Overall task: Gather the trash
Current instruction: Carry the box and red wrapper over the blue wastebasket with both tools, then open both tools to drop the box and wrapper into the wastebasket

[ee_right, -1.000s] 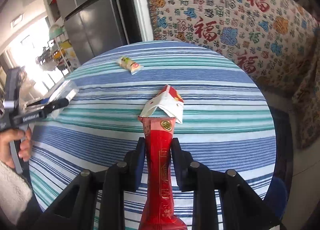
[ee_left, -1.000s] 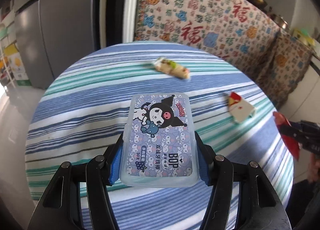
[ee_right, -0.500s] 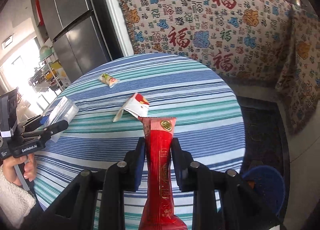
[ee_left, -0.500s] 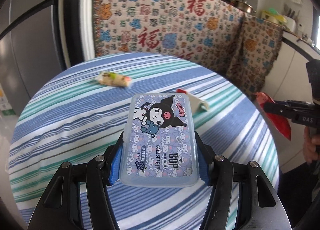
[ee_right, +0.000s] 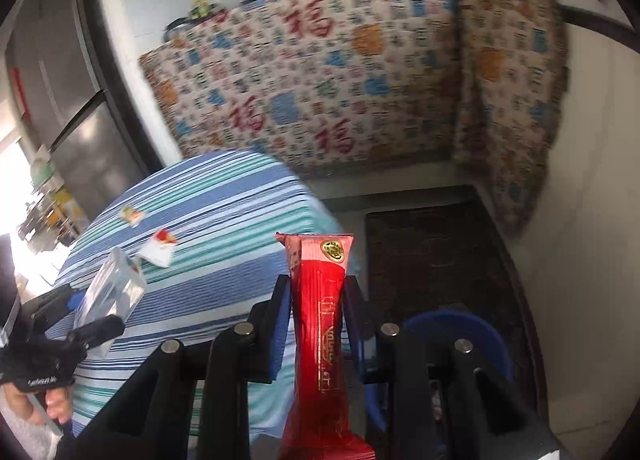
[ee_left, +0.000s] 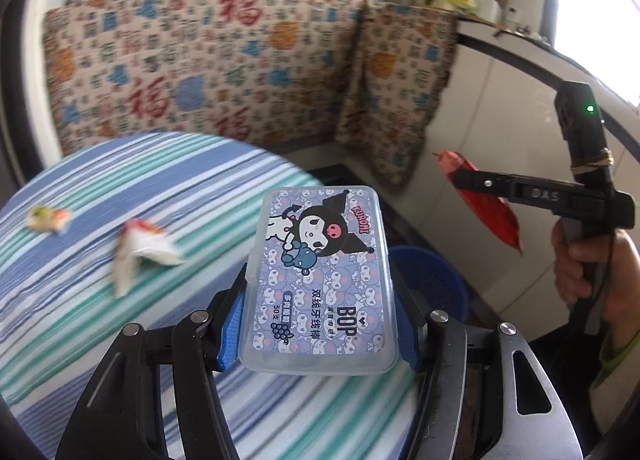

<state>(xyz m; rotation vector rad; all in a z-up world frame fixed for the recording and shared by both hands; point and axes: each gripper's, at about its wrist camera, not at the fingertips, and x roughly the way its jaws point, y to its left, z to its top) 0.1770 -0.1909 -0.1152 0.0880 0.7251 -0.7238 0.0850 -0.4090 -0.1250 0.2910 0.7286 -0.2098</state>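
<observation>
Trash on the table: two bits left on the striped cloth, both blurred. Far left, a small wrapper w/ green and red print. Just right of it, well apart from the first, a white-and-red folded packet. Neither is touched by anything.

Next along, the left gripper is clamped on a clear plastic box w/ a cartoon label, blue pads pressing both long sides, box held flat & lifted off the table. In the right wrist view the same box shows near the table's edge, tilted.

Behind and right of the box, on the floor beside the table, sits a blue basket, prob. the bin; mostly hidden, so can't tell what's in it.

Further right, the right gripper is squeezed onto a long red wrapper, pinched about mid-length, top end sticking up past the fingertips. The left view shows it hanging in the air, above & right of the basket, w/ a person's hand on the handle.

Progress, as a judgement: roughly halfway. Two items are picked up and look to be on the way to the basket, not yet dropped. Left to do: release both over the basket, then go back for the two pieces on the cloth.
</observation>
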